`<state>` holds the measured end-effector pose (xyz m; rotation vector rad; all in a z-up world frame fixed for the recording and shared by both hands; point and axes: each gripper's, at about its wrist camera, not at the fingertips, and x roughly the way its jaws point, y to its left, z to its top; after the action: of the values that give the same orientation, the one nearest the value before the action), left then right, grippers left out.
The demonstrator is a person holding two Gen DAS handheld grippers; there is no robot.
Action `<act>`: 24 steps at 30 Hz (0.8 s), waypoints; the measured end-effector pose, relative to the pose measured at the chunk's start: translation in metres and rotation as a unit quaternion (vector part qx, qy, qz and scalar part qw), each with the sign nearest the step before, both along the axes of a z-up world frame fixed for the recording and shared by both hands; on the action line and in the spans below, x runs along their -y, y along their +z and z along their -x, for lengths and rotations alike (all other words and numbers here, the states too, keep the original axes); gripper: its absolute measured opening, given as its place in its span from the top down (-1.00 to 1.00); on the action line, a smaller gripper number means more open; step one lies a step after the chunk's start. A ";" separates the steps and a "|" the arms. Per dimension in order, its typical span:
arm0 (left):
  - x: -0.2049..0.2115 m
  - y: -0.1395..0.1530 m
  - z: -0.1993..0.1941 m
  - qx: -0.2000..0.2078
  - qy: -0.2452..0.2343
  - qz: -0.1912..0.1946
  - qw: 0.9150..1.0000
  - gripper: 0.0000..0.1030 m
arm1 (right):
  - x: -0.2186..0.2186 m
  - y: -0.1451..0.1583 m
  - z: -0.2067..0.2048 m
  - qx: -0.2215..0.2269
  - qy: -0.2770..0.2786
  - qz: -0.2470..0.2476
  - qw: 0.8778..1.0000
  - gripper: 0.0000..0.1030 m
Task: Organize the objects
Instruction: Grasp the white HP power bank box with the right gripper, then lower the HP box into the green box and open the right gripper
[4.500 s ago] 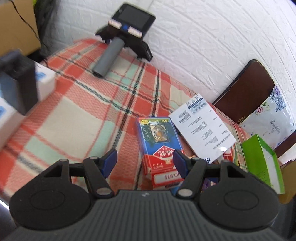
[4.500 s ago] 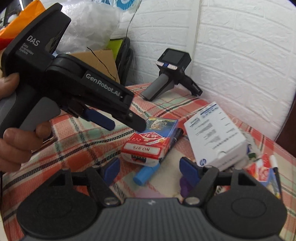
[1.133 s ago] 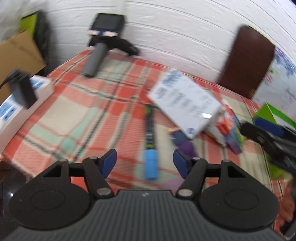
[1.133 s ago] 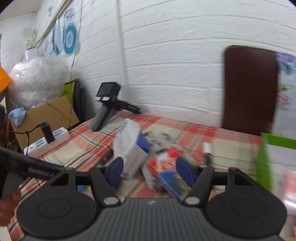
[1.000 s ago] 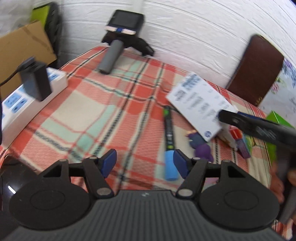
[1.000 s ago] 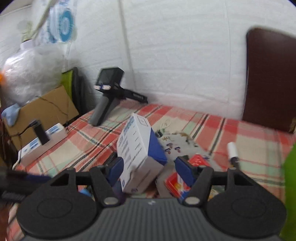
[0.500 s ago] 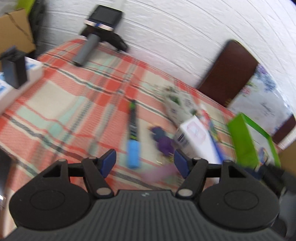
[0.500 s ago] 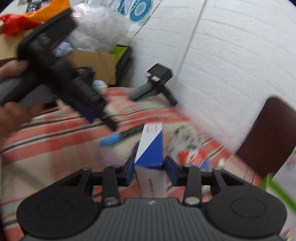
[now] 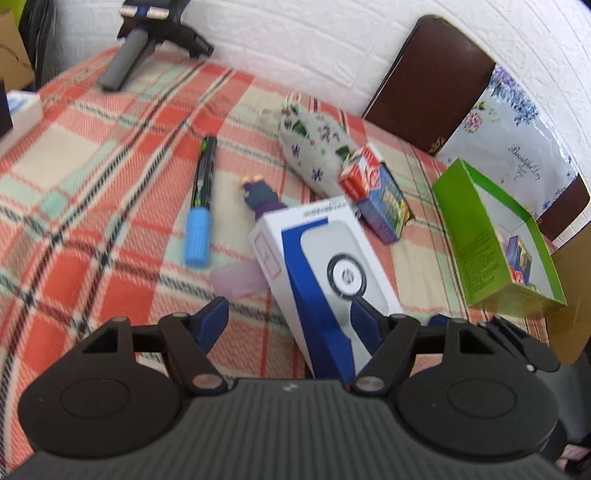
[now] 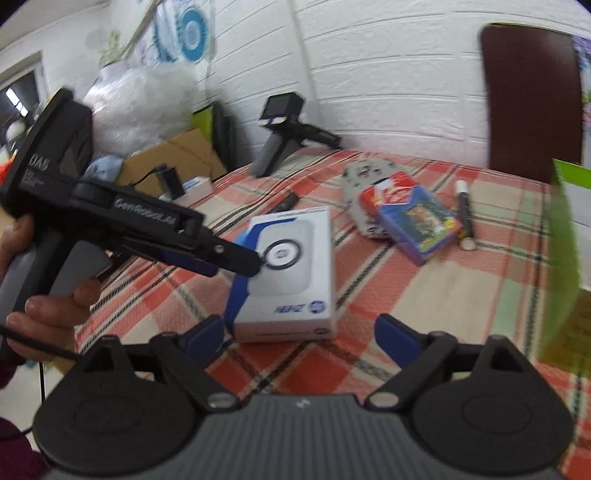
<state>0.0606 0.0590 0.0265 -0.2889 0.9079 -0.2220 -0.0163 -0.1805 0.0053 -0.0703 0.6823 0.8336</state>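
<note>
A white and blue box [image 9: 325,266] lies on the plaid cloth, also in the right wrist view [image 10: 288,273]. My left gripper [image 9: 290,319] is open, hovering just over the box's near end; it appears from the side in the right wrist view [image 10: 236,258]. My right gripper [image 10: 303,334] is open and empty, just short of the box. A red and blue card pack [image 9: 376,192] leans on a flowered pouch [image 9: 314,155]. A blue-capped marker [image 9: 201,199], a purple figure [image 9: 260,194] and a pale purple eraser [image 9: 240,278] lie nearby.
An open green box [image 9: 495,236] with a card pack inside stands at the right. A spare gripper device [image 9: 147,33] rests at the back by the white wall. A brown chair back [image 9: 436,77], a power strip [image 10: 192,184] and a cardboard box [image 10: 173,155] surround the table.
My right gripper has let go of the white and blue box, which now lies flat on the cloth. My left gripper has moved in over the box.
</note>
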 end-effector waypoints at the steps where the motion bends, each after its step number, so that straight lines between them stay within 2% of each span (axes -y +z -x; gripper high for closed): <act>1: 0.003 -0.002 0.000 -0.003 -0.001 0.004 1.000 -0.46 | -0.008 -0.002 -0.001 0.008 0.011 0.013 1.000 -0.83; 4: 0.009 -0.009 -0.006 -0.009 -0.018 0.030 0.999 -0.42 | -0.036 -0.015 -0.007 0.025 0.028 0.043 0.998 -0.80; 5: 0.011 -0.012 -0.008 -0.009 -0.024 0.044 0.999 -0.34 | -0.043 -0.019 -0.011 0.023 0.032 0.049 0.998 -0.65; 6: 0.011 -0.013 -0.009 -0.013 -0.028 0.058 0.998 -0.26 | -0.051 -0.024 -0.015 0.024 0.028 0.058 0.998 -0.63; 9: 0.019 0.000 -0.005 0.005 -0.041 0.054 0.998 -0.13 | -0.052 -0.020 -0.011 0.044 0.005 0.057 0.997 -0.60; 13: 0.047 0.031 -0.004 0.041 -0.090 0.060 0.993 -0.06 | -0.020 -0.001 -0.002 0.082 -0.046 0.030 0.995 -0.59; 17: 0.105 0.058 -0.018 0.081 -0.154 0.040 0.984 -0.06 | 0.018 0.021 -0.002 0.144 -0.116 0.035 0.982 -0.60; 21: 0.172 0.067 -0.040 0.100 -0.213 0.025 0.971 -0.06 | 0.070 0.033 -0.019 0.150 -0.191 0.025 0.970 -0.60; 24: 0.213 0.066 -0.053 0.097 -0.243 0.028 0.965 -0.06 | 0.106 0.036 -0.035 0.143 -0.241 0.013 0.960 -0.60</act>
<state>0.1139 -0.1539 0.0930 -0.0890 0.7664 -0.7201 0.0183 -0.2860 0.0416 -0.0444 0.4100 0.3337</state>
